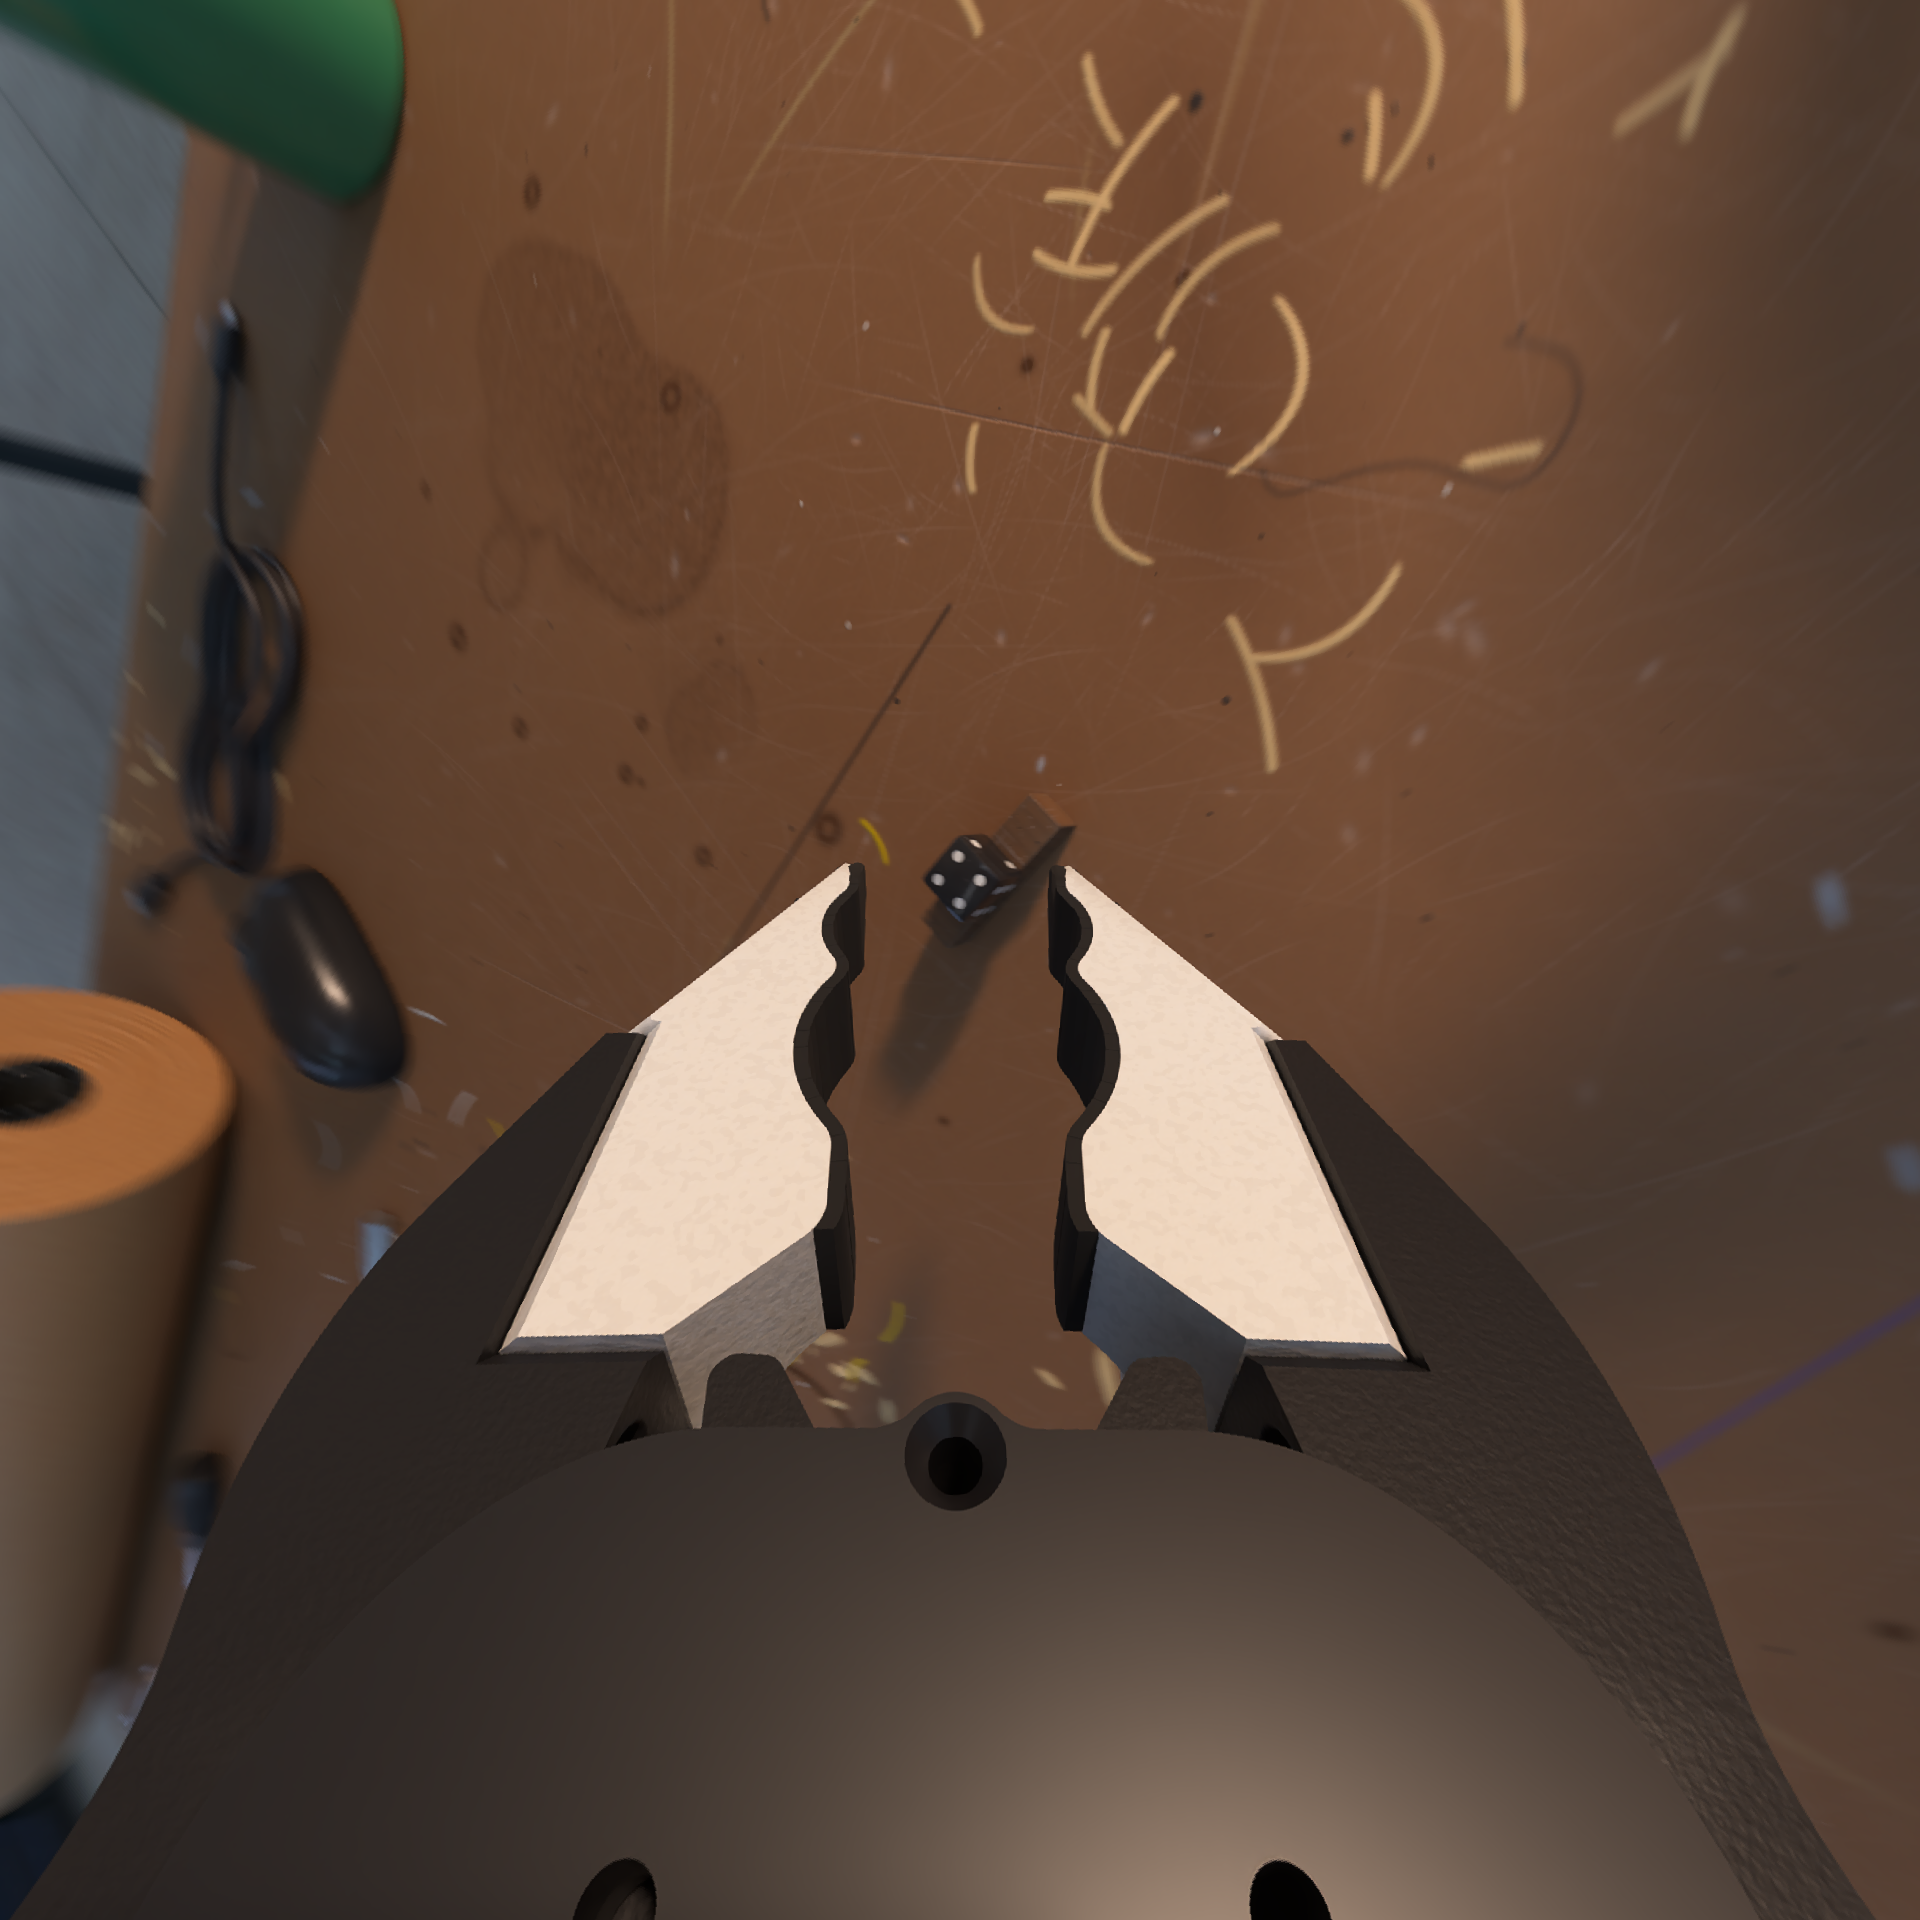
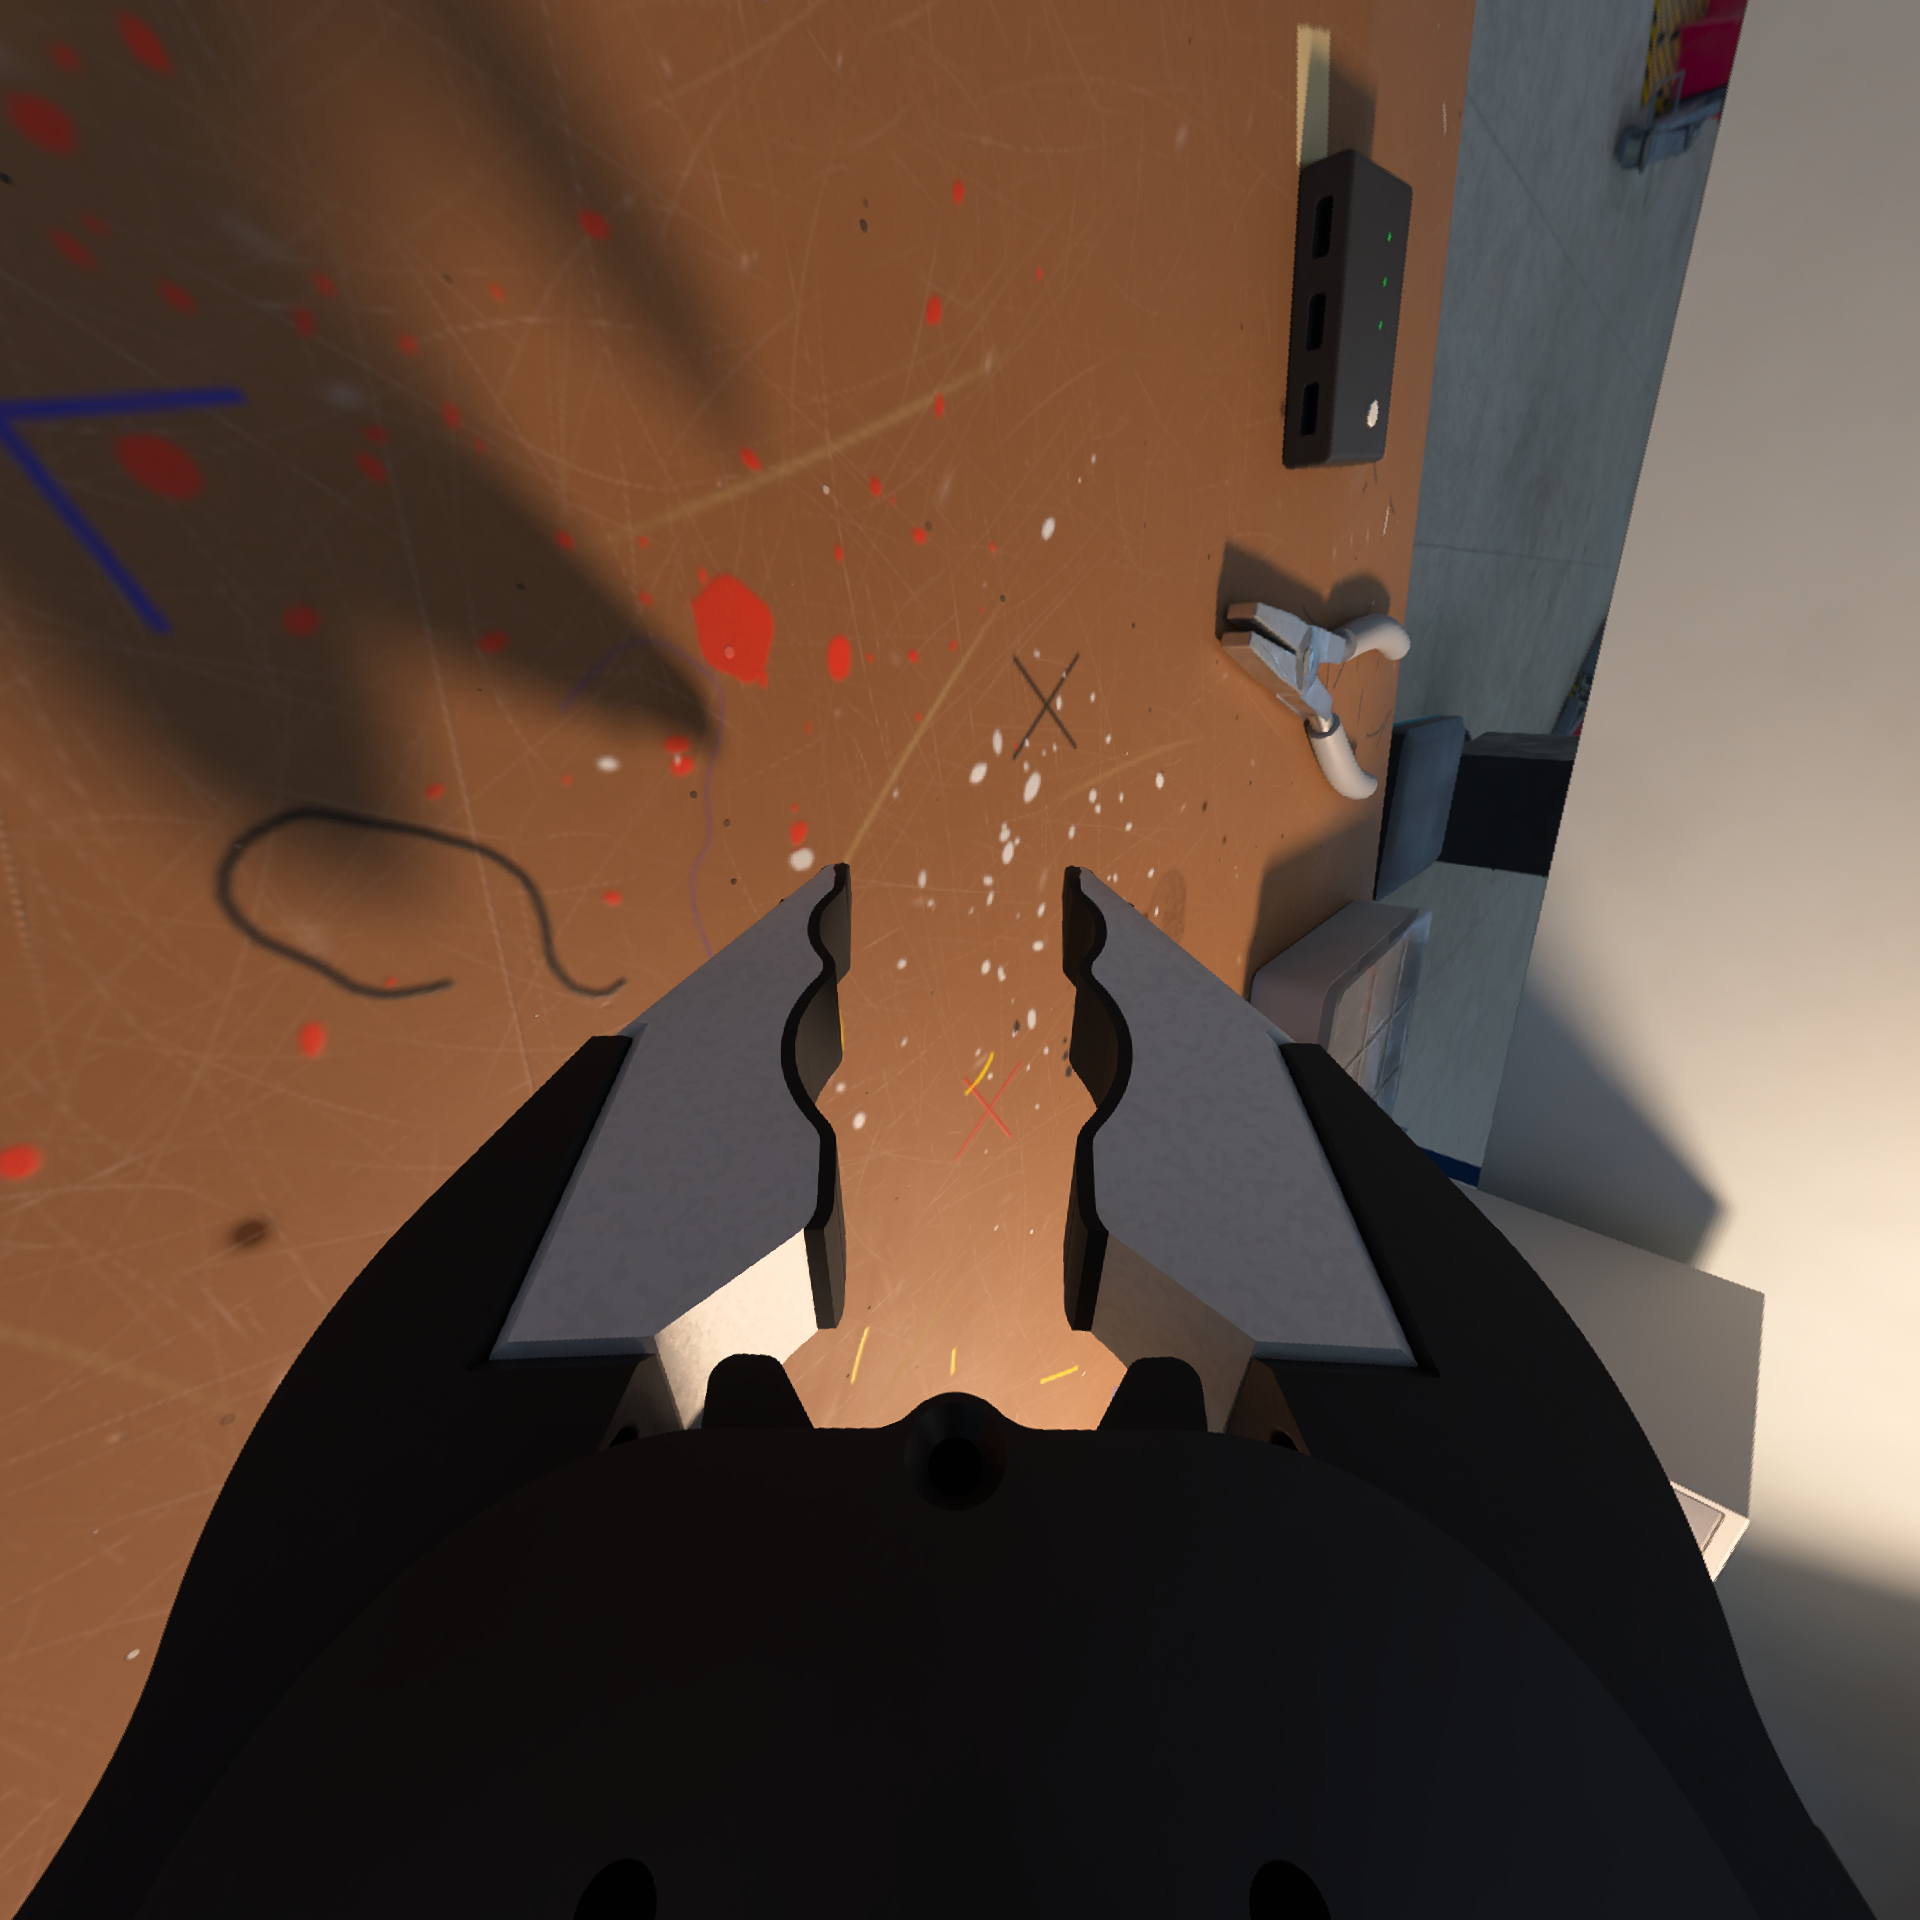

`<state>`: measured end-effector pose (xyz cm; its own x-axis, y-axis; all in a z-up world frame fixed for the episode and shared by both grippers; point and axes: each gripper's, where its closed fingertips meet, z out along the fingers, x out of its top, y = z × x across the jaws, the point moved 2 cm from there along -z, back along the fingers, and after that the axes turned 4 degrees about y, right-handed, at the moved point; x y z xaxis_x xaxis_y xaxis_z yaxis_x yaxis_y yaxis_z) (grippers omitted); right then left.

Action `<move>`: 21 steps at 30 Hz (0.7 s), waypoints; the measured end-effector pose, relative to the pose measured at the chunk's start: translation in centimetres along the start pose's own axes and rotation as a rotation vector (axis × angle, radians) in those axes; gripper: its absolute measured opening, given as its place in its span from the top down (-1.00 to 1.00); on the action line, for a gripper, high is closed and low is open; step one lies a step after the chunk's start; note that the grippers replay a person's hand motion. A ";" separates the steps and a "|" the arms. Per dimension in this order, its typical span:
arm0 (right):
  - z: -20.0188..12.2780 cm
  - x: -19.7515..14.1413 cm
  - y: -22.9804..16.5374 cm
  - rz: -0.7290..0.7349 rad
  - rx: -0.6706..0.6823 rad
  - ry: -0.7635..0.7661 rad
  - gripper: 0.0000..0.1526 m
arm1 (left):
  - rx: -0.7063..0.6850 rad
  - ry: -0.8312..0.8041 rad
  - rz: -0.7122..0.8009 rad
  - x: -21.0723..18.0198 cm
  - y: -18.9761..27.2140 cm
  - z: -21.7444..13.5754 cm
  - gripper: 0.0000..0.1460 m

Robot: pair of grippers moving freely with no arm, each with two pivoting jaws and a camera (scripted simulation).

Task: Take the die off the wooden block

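Note:
In the left wrist view a small black die (image 1: 964, 879) with white pips sits on the near end of a small brown wooden block (image 1: 1029, 833) on the scratched brown table. My left gripper (image 1: 956, 883) is open and empty, high above them, with the die showing between its fingertips. My right gripper (image 2: 956, 883) is open and empty over a paint-spattered part of the table. Neither die nor block shows in the right wrist view.
On the left lie a black computer mouse (image 1: 322, 977) with its coiled cable (image 1: 234, 665), a brown paper roll (image 1: 94, 1247) and a green roll (image 1: 281, 73). On the right near the table edge are a black hub box (image 2: 1345, 312), white-handled pliers (image 2: 1309, 675) and a pale box (image 2: 1340, 987).

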<state>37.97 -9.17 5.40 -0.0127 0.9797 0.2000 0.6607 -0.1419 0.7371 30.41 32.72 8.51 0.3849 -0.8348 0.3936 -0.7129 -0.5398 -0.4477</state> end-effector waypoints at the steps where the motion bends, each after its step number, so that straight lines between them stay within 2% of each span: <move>1: -0.1 0.1 0.0 -0.003 0.001 0.007 0.46 | 0.018 0.005 0.070 0.0 -0.2 0.2 0.53; 5: -0.4 0.5 -0.2 -0.013 0.003 0.028 0.44 | -0.007 -0.058 0.335 -0.7 -0.9 1.3 0.47; 11: -0.4 0.9 -0.2 -0.009 0.009 0.038 0.45 | -0.076 -0.205 0.810 -2.3 -1.4 3.7 0.43; 17: -0.5 0.9 -0.3 -0.012 0.018 0.040 0.45 | -0.221 -0.228 0.947 -2.4 -1.4 4.7 0.47; 21: -0.4 0.9 -0.3 -0.009 0.026 0.047 0.45 | -0.408 -0.263 0.849 -3.4 -0.9 5.3 0.66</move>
<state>37.47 -8.35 5.65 -0.0532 0.9732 0.2239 0.6797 -0.1290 0.7221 32.80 35.50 3.33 -0.2665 -0.9528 -0.1451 -0.9426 0.2891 -0.1673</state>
